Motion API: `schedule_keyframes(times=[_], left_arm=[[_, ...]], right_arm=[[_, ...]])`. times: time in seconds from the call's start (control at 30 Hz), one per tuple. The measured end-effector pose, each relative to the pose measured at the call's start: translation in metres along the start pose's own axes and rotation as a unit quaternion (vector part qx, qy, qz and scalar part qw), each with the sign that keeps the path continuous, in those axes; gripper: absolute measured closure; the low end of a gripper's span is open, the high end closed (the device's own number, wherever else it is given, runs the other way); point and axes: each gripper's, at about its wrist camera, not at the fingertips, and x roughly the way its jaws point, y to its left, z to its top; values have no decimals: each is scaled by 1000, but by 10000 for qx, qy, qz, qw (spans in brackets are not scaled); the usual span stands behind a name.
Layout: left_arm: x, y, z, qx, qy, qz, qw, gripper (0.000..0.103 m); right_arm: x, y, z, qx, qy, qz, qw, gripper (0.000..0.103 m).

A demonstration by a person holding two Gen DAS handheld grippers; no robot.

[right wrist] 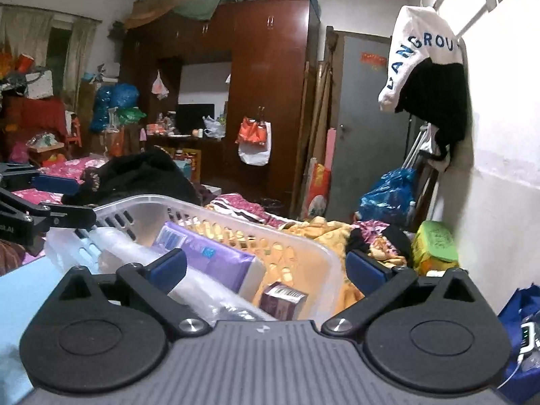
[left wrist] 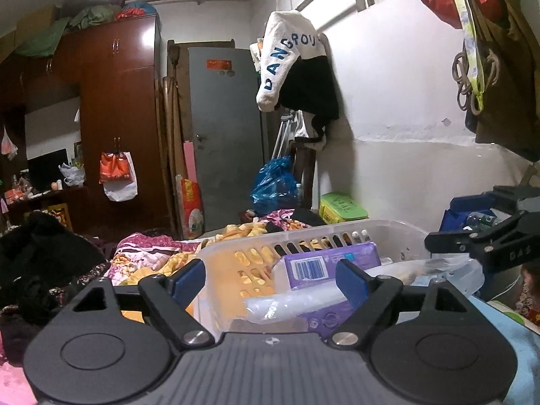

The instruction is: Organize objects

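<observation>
Two grippers, both jaws apart, empty. Basket [right wrist: 324,256] at 12 o'clock of right gripper [right wrist: 266,266]; box [right wrist: 282,300] nearest, inside. Left gripper [left wrist: 270,278] faces purple pack [left wrist: 332,261], long axis 9–3.

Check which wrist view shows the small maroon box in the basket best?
Right wrist: the maroon box lies in plain view on the floor of the basket, beside the purple pack. The left wrist view doesn't show it; the purple pack hides that corner.

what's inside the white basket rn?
White basket holds a purple pack, a clear plastic-wrapped item and a small maroon box. Anything beneath them is covered.
</observation>
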Motion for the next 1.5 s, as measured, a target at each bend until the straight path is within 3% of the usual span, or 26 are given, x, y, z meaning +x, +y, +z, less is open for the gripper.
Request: schedule_keyframes(times=[0.63, 0.9, 1.07, 1.17, 1.3, 1.4, 1.5], left_arm=[[-7, -11, -5, 66, 24, -125, 9999, 15], [-85, -20, -10, 102, -627, -370, 9973, 15], [-139, -19, -13, -24, -758, -181, 9970, 12], [-161, -18, -17, -317, -659, 30, 9973, 6], [-170, -24, -39, -785, -362, -192, 9961, 2], [-162, -43, -54, -484, -46, -172, 9987, 2], [-159, -51, -62, -274, 52, -271, 9992, 2]], right_arm=[[-4, 2, 5, 143, 59, 166, 9997, 0], [-58, 15, 0, 651, 213, 596, 9959, 0], [-111, 31, -5, 739, -226, -41, 9970, 0], [-133, 41, -13, 834, -341, -479, 9948, 0], [-141, 53, -33, 874, -77, -262, 9958, 0], [-139, 56, -52, 858, -27, -63, 9963, 0], [-132, 52, -61, 1267, 86, 47, 9919, 0]])
